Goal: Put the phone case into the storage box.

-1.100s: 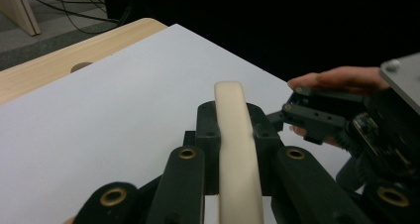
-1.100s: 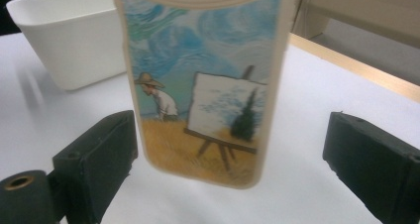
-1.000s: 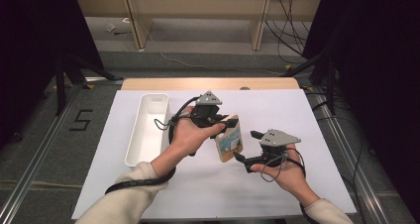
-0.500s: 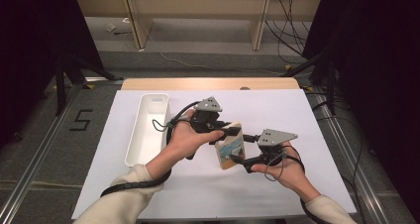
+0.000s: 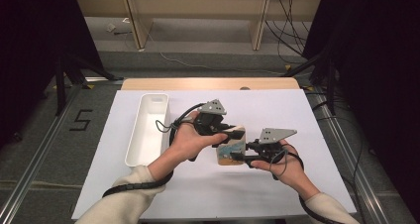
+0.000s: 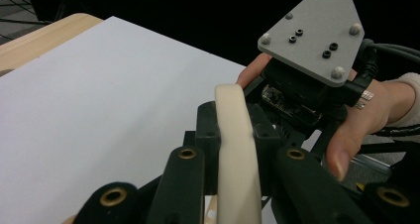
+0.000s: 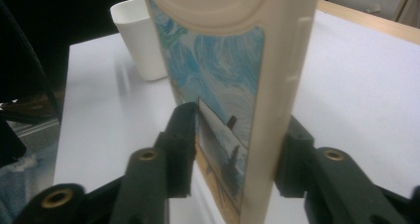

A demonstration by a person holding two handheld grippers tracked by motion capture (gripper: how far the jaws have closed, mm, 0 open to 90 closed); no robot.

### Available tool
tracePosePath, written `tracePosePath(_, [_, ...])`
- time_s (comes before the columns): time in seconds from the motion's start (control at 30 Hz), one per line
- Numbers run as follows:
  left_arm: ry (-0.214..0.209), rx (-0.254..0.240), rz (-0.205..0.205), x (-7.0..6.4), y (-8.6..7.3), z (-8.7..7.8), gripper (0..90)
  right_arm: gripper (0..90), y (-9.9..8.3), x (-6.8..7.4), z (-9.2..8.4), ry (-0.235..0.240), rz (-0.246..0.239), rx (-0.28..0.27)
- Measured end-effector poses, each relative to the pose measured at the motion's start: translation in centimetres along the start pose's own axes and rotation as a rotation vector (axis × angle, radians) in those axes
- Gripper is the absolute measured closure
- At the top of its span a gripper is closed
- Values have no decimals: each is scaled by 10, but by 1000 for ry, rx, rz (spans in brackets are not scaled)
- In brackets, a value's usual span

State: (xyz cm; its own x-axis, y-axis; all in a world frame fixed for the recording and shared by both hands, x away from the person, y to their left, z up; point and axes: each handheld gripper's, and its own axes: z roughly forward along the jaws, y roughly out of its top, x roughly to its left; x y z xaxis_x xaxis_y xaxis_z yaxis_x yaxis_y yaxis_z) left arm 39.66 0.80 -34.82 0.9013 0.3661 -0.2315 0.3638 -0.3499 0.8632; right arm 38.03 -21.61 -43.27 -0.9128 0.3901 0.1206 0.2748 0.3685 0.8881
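Left gripper (image 5: 229, 130): black body, grey three-cornered plate on top, black cable looping out at 9 o'clock. Right gripper (image 5: 239, 154): same black build; its grey plate carries silver screws at the corners and black screws near the centre. Jaws (image 7: 233, 149): black, each arm fitted with brass-coloured ringed holes. Both forearms wear cream sleeves (image 5: 124, 201). A black corrugated cable (image 5: 133, 188) runs along the left sleeve.

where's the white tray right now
In the high view the white tray lies lengthwise on the left part of the white sheet, just left of the left gripper; its inside looks bare.
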Motion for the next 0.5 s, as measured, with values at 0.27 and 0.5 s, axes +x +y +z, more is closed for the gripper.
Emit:
tracePosePath(0.27, [6, -12, 24, -1, 2, -1, 778, 776, 2, -1, -2, 3, 17, 4])
tracePosePath(0.5, [-7, -21, 28, 2, 0, -1, 754, 807, 4, -1, -5, -4, 25, 26])
